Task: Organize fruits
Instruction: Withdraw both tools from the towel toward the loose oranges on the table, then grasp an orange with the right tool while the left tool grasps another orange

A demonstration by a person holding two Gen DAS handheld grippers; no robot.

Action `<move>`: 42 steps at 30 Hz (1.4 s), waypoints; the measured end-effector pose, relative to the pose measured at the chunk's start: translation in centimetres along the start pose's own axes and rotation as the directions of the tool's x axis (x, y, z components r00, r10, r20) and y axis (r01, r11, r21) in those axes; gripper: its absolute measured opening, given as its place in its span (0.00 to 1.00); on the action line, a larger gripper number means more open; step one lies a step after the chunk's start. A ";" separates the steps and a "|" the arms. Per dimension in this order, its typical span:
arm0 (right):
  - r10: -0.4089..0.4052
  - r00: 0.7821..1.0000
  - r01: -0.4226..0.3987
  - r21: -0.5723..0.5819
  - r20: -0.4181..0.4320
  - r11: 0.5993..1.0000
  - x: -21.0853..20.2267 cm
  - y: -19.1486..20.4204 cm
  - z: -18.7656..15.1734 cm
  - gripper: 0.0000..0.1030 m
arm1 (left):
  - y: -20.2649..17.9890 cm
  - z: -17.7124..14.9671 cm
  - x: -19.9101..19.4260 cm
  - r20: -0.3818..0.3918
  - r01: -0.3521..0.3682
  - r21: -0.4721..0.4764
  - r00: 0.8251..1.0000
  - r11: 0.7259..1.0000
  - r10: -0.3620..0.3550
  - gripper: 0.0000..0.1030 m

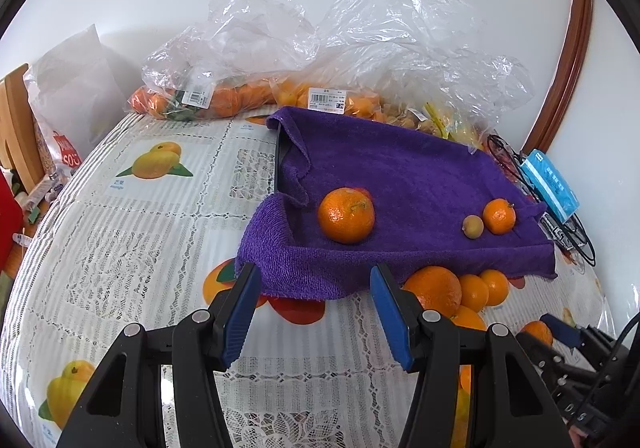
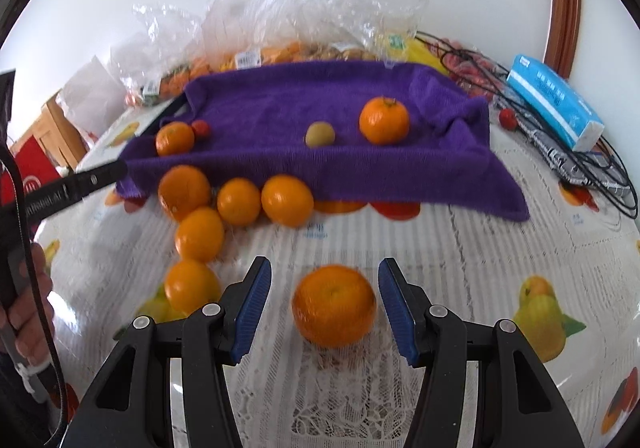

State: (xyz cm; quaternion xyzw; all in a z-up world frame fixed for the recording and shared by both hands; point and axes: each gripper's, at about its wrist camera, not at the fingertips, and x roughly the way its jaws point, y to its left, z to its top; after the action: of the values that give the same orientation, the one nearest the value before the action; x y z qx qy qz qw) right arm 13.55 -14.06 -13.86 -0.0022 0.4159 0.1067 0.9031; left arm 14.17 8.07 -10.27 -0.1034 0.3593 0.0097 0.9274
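A purple towel point(image 1: 400, 175) lines a tray on the table; it also shows in the right wrist view point(image 2: 320, 103). On it lie a large orange point(image 1: 346, 215), a small orange point(image 1: 499, 215), a small brownish-green fruit point(image 1: 473, 226) and a small red fruit point(image 2: 201, 128). Several oranges point(image 2: 240, 201) lie on the tablecloth in front of the towel. My left gripper point(image 1: 316, 312) is open and empty just before the towel's front edge. My right gripper point(image 2: 325, 306) is open, with one orange point(image 2: 334, 305) on the cloth between its fingers, untouched.
Clear plastic bags of oranges and other fruit point(image 1: 248, 87) lie behind the tray by the wall. A blue tissue pack point(image 2: 554, 101) and black cables point(image 2: 592, 163) lie at the right. The tablecloth point(image 1: 140, 232) is white lace with printed fruit.
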 end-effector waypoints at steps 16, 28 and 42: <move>-0.037 0.998 0.037 -0.004 0.047 0.999 -0.4 -1.8 -0.1 0.40 | -2.2 -0.7 0.7 -0.061 0.197 0.000 0.978 0.980 -0.197 0.53; -0.024 0.998 0.023 0.006 0.051 1.000 0.0 -3.8 0.0 0.40 | -5.3 -0.9 4.0 -0.160 0.210 -0.038 0.964 0.977 -0.213 0.51; -0.039 0.998 0.042 -0.048 0.057 0.998 1.0 -3.5 1.6 0.40 | -4.8 -1.0 4.4 -0.174 0.135 -0.019 0.975 0.991 -0.136 0.40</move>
State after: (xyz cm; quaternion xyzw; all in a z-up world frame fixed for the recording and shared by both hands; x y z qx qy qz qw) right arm 16.06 -17.15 -13.93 -0.0299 0.3873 0.0988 0.9161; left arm 17.19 2.90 -13.09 -0.1312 0.4312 -0.0614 0.8905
